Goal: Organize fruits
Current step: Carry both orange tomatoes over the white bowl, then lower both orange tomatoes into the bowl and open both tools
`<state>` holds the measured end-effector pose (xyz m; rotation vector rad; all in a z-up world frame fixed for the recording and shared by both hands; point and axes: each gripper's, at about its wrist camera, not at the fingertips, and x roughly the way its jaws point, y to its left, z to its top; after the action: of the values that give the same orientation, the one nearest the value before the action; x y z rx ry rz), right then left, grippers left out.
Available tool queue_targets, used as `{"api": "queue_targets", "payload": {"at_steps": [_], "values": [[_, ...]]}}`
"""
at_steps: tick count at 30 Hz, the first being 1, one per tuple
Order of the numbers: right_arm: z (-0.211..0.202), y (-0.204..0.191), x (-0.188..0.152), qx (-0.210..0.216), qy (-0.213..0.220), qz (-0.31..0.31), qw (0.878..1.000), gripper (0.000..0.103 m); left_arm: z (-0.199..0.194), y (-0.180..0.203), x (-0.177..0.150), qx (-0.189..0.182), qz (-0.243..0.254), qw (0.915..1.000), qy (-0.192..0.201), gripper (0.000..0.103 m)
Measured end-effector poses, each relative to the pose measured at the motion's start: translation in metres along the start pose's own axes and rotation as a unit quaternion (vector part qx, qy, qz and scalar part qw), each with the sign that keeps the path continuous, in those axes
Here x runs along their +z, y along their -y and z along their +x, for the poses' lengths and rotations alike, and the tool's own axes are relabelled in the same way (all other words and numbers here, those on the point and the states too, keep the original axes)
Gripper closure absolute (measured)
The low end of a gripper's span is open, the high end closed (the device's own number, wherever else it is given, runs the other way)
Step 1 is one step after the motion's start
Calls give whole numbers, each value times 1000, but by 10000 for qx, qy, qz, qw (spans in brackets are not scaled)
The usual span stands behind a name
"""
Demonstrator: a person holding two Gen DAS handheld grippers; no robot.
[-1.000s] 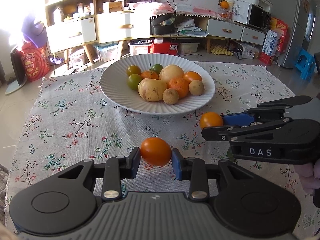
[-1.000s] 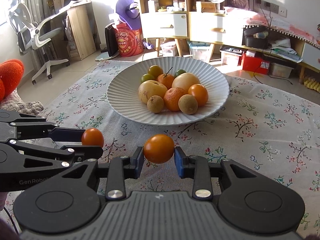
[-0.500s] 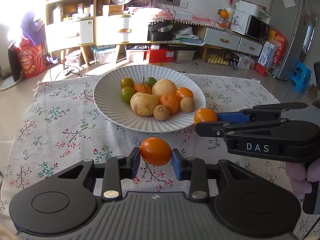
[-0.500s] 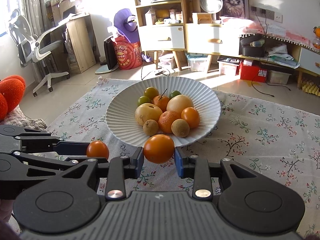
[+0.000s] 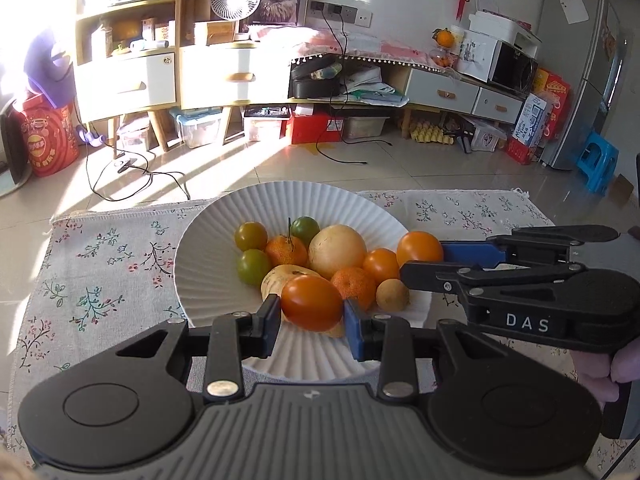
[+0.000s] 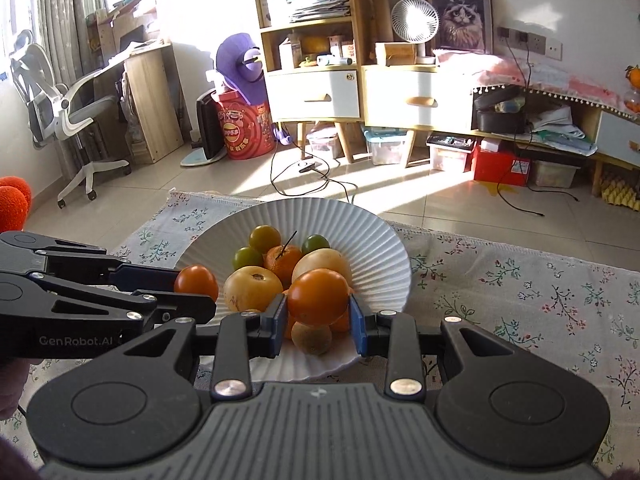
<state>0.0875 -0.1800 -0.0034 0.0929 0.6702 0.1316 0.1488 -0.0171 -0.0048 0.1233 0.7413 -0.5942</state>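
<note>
— Two claws are in my views, yes? Tell me from the biggest thing.

— I see first the flowered cloth on the worktop, and on it the white ribbed plate with a heap of fruits: one pale round fruit, green ones, mandarins, small brown ones.

— And my left claw?

— My left claw pinches an orange tomato between its pads; it hangs over the near part of the plate. In the right wrist view this claw comes in from the left side.

— The right one?

— My right claw is pressed on a second orange tomato, also above the plate, over the heap. In the left wrist view I see it at the right rim of the plate, beside the fruits.
</note>
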Motion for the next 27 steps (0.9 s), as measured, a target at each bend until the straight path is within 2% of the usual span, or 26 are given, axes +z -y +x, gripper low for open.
{"api": "queue_targets", "payload": {"at_steps": [13, 27], "values": [[24, 20, 12, -19, 75, 9, 10000, 73, 37, -1, 44, 205, 422, 9989, 1, 67], [53, 30, 20, 75, -47, 53, 9999, 73, 70, -12, 57, 375, 172, 9978, -511, 67]]}}
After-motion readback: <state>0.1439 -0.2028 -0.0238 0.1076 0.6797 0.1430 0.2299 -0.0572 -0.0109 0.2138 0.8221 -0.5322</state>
